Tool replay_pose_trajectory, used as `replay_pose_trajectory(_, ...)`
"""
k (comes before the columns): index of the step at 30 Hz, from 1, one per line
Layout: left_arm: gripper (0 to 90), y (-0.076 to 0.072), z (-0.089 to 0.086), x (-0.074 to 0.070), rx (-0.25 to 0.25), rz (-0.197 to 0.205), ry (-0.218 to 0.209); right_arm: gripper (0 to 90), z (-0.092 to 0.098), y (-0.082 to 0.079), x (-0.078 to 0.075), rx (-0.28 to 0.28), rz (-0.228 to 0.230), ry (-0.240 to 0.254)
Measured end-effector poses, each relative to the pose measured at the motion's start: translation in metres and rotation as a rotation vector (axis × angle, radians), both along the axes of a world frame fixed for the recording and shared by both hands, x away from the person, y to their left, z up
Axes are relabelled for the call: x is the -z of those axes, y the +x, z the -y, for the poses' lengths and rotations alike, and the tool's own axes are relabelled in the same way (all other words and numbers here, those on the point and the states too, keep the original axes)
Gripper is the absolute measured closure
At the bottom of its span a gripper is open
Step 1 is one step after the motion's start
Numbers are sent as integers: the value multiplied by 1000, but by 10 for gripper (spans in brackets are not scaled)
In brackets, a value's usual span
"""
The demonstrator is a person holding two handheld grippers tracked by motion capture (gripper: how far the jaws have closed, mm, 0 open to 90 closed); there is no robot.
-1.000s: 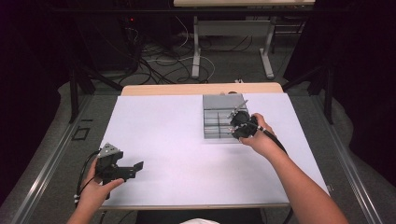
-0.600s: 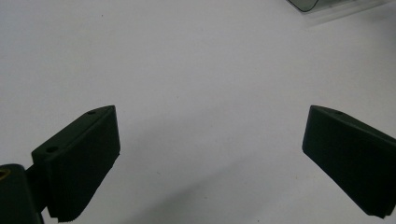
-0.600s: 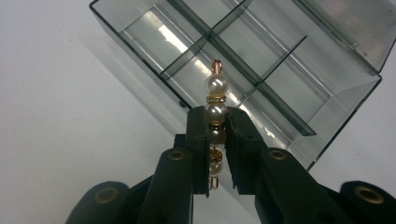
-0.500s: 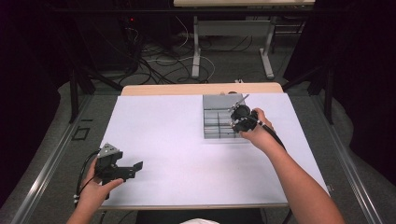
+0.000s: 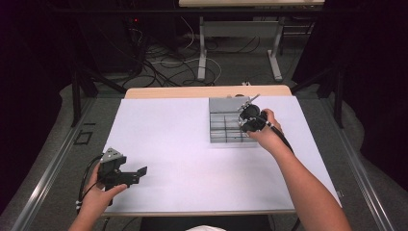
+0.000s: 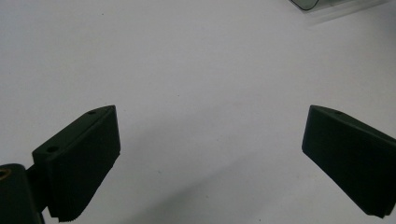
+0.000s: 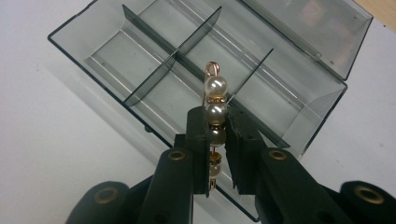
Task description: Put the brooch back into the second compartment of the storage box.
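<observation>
One white table (image 5: 183,144) carries a clear divided box (image 7: 154,60) near its far right. Above the box, the right gripper (image 7: 217,140) pinches a pearl pin (image 7: 215,109) between its jaws. Well apart, the left gripper (image 6: 210,154) gapes empty.

surface: white table (image 5: 192,139) | on it: clear grey divided box (image 5: 226,127), lid open, far right

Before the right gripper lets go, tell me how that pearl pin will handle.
The pearl pin is probably slippery: the right gripper pinches it across round, glossy beads, so it could twist. It looks light, with a thin gold wire frame. Dropped into the divided box, it would likely roll only slightly, its beads being fixed in a row.
</observation>
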State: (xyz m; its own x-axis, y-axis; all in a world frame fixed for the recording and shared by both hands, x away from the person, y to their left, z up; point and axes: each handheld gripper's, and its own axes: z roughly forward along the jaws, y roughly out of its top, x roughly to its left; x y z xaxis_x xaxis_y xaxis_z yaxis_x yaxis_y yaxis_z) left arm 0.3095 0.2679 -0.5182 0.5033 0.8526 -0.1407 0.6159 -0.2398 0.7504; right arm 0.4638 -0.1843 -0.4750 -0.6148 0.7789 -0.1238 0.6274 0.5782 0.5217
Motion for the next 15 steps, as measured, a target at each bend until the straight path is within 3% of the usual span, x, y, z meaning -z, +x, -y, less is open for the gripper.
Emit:
replay_pose_trajectory(11, 42, 0, 0, 0, 0, -2, 1, 805, 1, 5, 1, 22, 32, 12)
replay_pose_trajectory(13, 42, 0, 0, 0, 0, -2, 0, 806, 1, 6, 1, 39, 57, 14)
replay_pose_trajectory(15, 42, 0, 0, 0, 1, -3, 1, 805, 1, 7, 1, 33, 42, 23)
